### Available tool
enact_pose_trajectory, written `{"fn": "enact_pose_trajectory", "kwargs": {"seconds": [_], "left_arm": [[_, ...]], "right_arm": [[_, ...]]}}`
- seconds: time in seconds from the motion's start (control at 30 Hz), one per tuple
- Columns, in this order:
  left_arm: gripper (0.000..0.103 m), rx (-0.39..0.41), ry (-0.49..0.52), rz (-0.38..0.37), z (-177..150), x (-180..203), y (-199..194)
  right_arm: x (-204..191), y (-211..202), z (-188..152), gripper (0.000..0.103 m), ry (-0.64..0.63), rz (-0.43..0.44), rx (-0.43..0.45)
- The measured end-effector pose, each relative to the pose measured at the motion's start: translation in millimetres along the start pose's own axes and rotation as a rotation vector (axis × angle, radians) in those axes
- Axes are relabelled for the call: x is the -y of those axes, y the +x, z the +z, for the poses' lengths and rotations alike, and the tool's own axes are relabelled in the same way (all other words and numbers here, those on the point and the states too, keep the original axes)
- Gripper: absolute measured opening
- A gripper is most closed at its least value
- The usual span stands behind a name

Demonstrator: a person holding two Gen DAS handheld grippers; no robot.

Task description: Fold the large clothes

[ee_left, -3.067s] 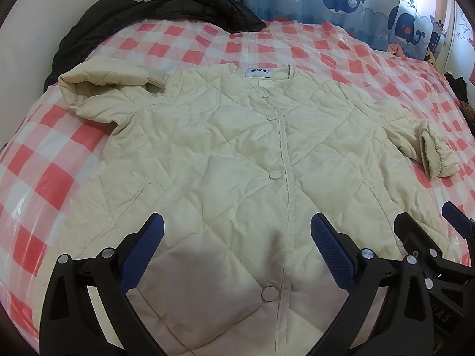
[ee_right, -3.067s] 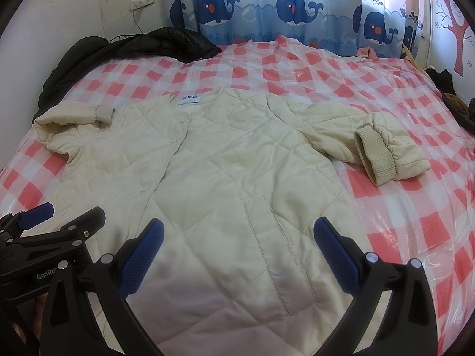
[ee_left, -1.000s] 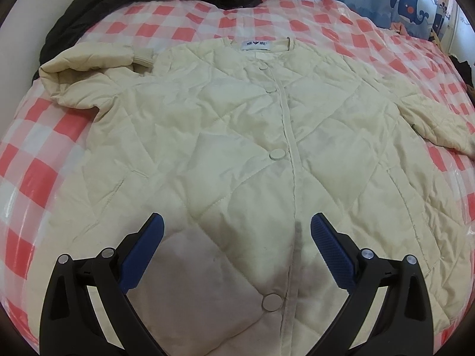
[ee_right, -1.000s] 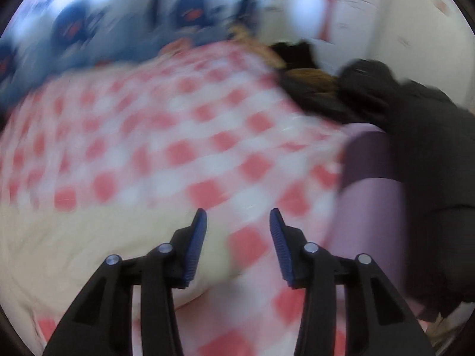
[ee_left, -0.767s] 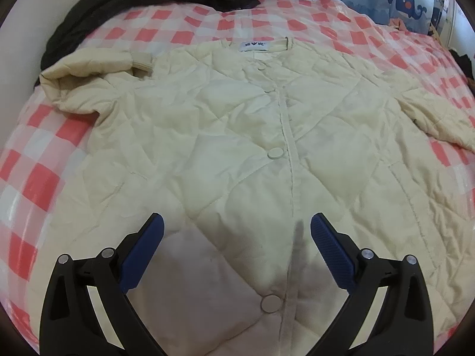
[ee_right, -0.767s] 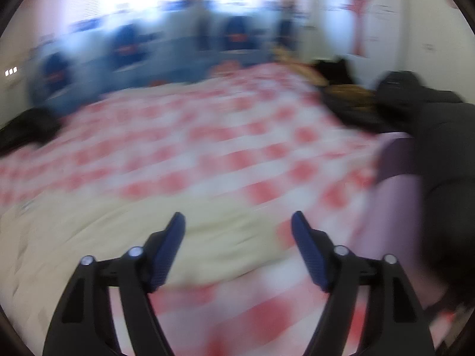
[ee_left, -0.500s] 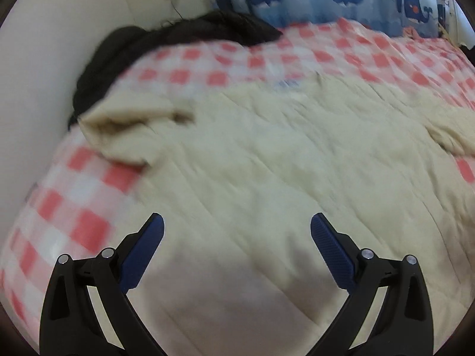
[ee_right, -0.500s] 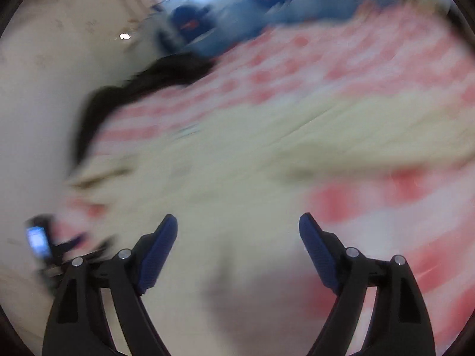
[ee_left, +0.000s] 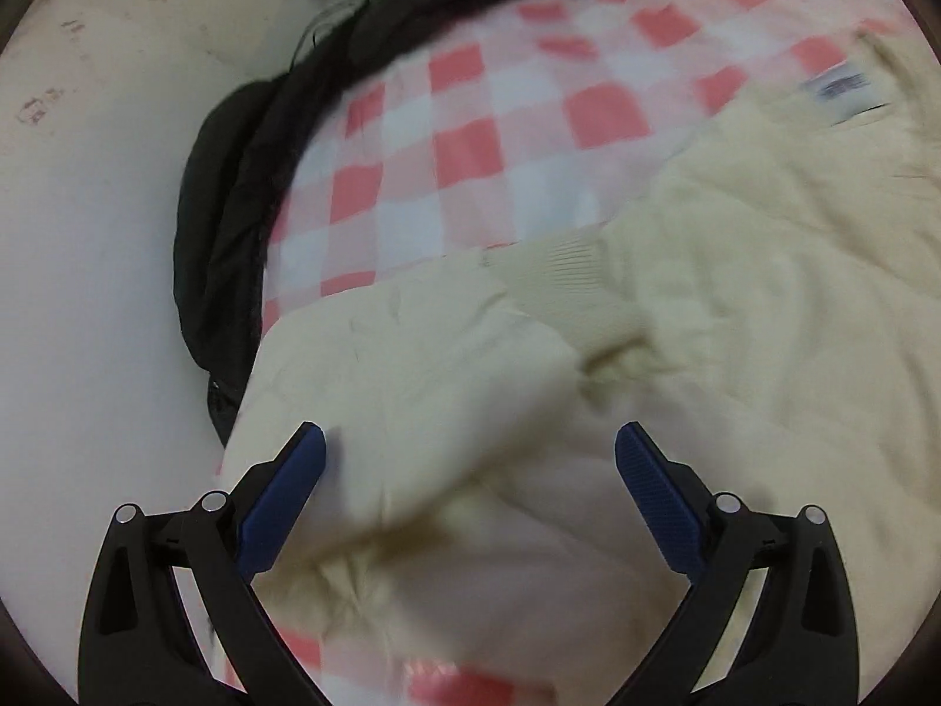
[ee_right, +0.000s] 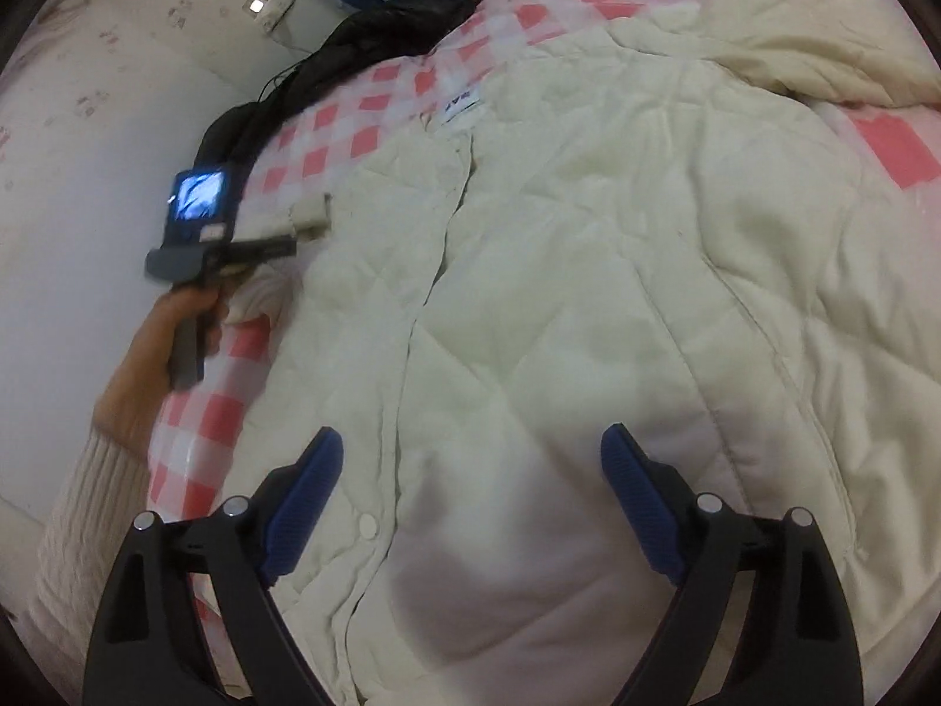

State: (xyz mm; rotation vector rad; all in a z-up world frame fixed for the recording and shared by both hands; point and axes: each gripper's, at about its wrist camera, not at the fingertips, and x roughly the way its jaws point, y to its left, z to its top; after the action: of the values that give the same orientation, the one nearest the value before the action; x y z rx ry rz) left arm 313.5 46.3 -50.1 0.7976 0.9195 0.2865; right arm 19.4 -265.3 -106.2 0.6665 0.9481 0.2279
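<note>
Right gripper (ee_right: 464, 470): lower centre of its own view, fingers wide, having just been opening; nothing between them, the coat's lower front beneath.

Coat (ee_right: 588, 270): cream, quilted, buttoned, lying face up on the bed (ee_right: 894, 147); fills the middle and right of the right wrist view. One button (ee_right: 369, 525) shows beside the right gripper's left-hand finger. Collar label (ee_right: 461, 103) toward the upper centre.

Left gripper (ee_left: 467, 470): lower centre of its own view, fingers wide, empty, over the bunched sleeve (ee_left: 411, 365) with one finger at its left edge. Ribbed cuff (ee_left: 559, 259) lies folded back onto the sleeve, mid-frame. In the right wrist view the same gripper sits at left, held by a hand (ee_right: 170, 329) in a knit sleeve.

Dark garment (ee_left: 235, 206): heaped along the wall, upper left; not part of the fold.

Wall socket (ee_right: 267, 5): top left.

Step in hand, as judged: taking up the sleeve to fold it across the chest. Advice: close on both layers near the cuff, lift clear of the padding, carry inward, lay flat without dragging the body askew.
</note>
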Motion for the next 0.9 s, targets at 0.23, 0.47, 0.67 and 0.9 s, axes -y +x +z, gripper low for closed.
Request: {"fn": "enact_pose_trajectory", "kwargs": {"seconds": [0.23,0.47,0.67,0.9], "left_arm": [[0.016,-0.091,-0.276,-0.081,12.7,-71.7,31.0],[0.019,-0.012,-0.949,-0.134,-80.0,-276.6,16.7],[0.05,-0.16,-1.285,-0.229,-225.2,-353.5,49.8],[0.084,-0.01,-1.115,-0.501,-299.6,-278.0,-31.1]], "right_arm": [[-5.1,5.7,-5.2,0.086,-0.04,-0.03,-0.005],[-5.0,1.4,-4.4,0.086,-0.042,-0.052,0.018],[-5.0,7.1,-3.6,0.086,-0.046,-0.072,-0.006],[-6.0,0.1,0.7,0.087,-0.07,-0.095,0.025]]}}
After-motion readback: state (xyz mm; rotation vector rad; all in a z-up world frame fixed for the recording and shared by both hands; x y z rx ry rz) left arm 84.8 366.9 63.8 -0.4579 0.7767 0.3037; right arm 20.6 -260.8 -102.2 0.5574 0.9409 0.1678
